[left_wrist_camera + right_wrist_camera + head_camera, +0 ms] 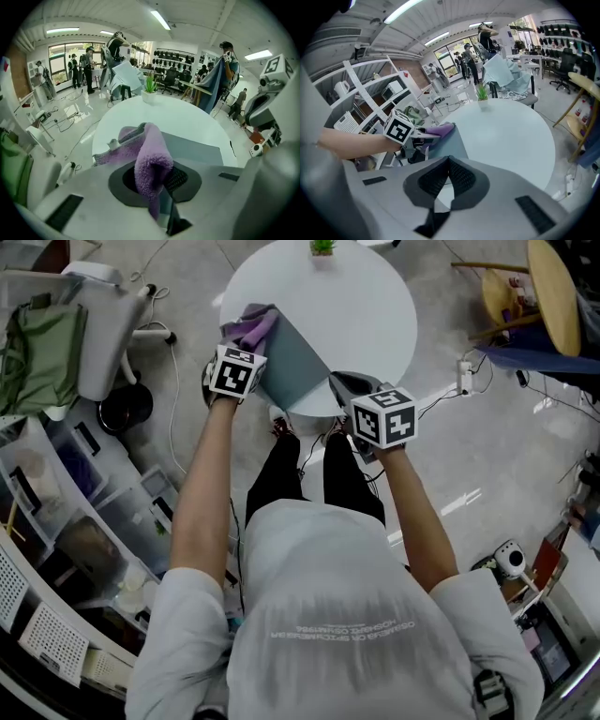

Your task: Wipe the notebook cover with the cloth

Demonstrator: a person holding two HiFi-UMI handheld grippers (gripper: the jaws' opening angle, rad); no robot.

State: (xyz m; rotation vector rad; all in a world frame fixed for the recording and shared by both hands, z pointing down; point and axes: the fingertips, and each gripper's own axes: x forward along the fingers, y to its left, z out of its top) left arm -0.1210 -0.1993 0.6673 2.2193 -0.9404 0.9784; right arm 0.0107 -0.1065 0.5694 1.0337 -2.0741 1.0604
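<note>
Round white table [375, 306] fills the top of the head view, and the person leans in over its near edge with both arms stretched forward. The left forearm [202, 493] is bare and runs up and slightly right, almost straight, wrist level with the table's near-left edge. The right forearm [412, 512] angles up and to the left, so the two arms close in on each other toward the table.

On the table's near-left part lies the notebook [291, 367]. Its grey-blue cover is flat and facing up, and one corner reaches the table's rim.

The left gripper [161, 180] sits over the notebook's left side with its marker cube on top. Its jaws are clamped on the purple cloth [150, 159]. A thick fold bulges up between the pads, and the rest trails forward and left onto the notebook's far-left corner. The right gripper view shows that trailing end resting on the cover.

The right gripper [447, 176] hangs at the near edge of the table, just right of the notebook and clear of the cover. Its pads are pressed tip to tip with nothing between them, and it points across the table.

At the far edge, well away from the notebook, stands a little green plant [322, 247] in a white pot.
</note>
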